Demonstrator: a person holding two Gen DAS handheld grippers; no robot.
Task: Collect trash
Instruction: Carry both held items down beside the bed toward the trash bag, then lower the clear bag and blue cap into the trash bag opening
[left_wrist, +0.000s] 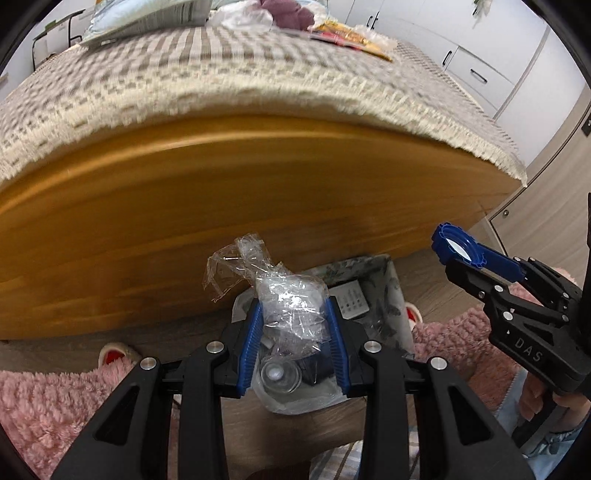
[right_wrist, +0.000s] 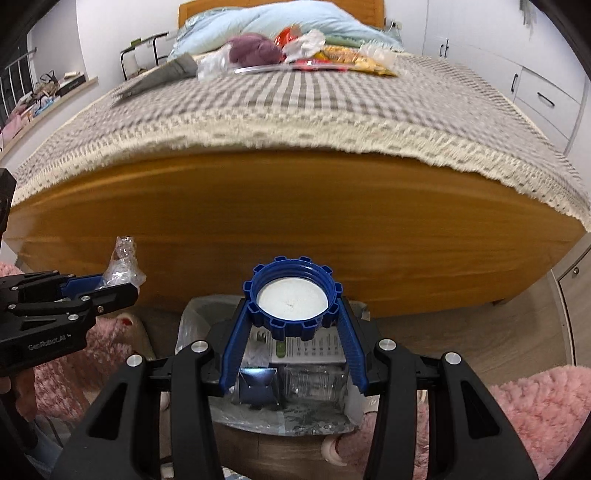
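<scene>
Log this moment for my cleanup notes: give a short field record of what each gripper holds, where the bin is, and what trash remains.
left gripper: shut on crumpled clear plastic wrap
right gripper: shut on blue jar lid, white liner facing the camera
trash bin: on the floor at the wooden bed footboard, below both grippers, already holding packaging
remaining trash: snack wrappers on the checkered bedspread

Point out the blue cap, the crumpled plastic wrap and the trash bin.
blue cap (right_wrist: 293, 297), right wrist view, white inner liner
crumpled plastic wrap (left_wrist: 291, 302), left wrist view, bunched middle
trash bin (left_wrist: 388, 295), left wrist view, patterned wall
</scene>
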